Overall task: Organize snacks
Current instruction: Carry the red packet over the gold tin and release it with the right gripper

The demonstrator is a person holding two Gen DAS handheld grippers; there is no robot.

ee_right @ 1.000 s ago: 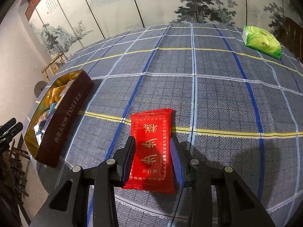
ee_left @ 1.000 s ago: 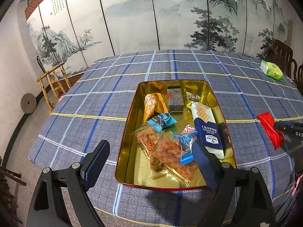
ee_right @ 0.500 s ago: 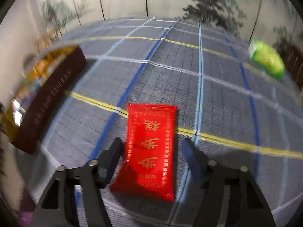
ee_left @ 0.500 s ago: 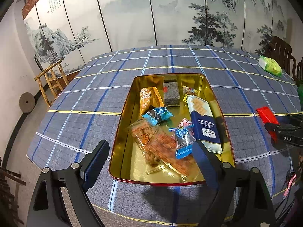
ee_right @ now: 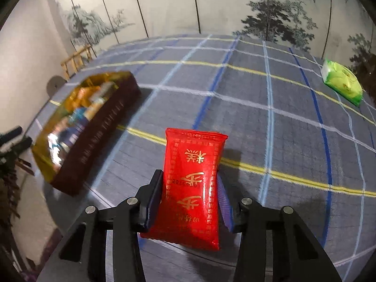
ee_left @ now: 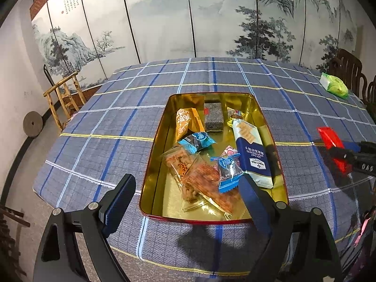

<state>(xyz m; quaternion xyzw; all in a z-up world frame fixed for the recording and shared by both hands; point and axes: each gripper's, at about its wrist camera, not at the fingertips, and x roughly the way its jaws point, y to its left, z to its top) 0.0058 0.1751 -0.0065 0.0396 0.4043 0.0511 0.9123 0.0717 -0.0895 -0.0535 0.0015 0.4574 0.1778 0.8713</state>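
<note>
Now we see the right gripper (ee_right: 190, 202) with its jaws just closing, clenched on the red snack packet (ee_right: 193, 185) and holding it clear of the checked counter (ee_right: 258, 122). To its left sits the gold tin (ee_left: 159, 164) (already full of wrapped snacks). Our left gripper (ee_left: 188, 195) hovers at the tin's near end, jaws spread wide, grasping nothing. A green packet (ee_right: 342, 82) lies far off.
</note>
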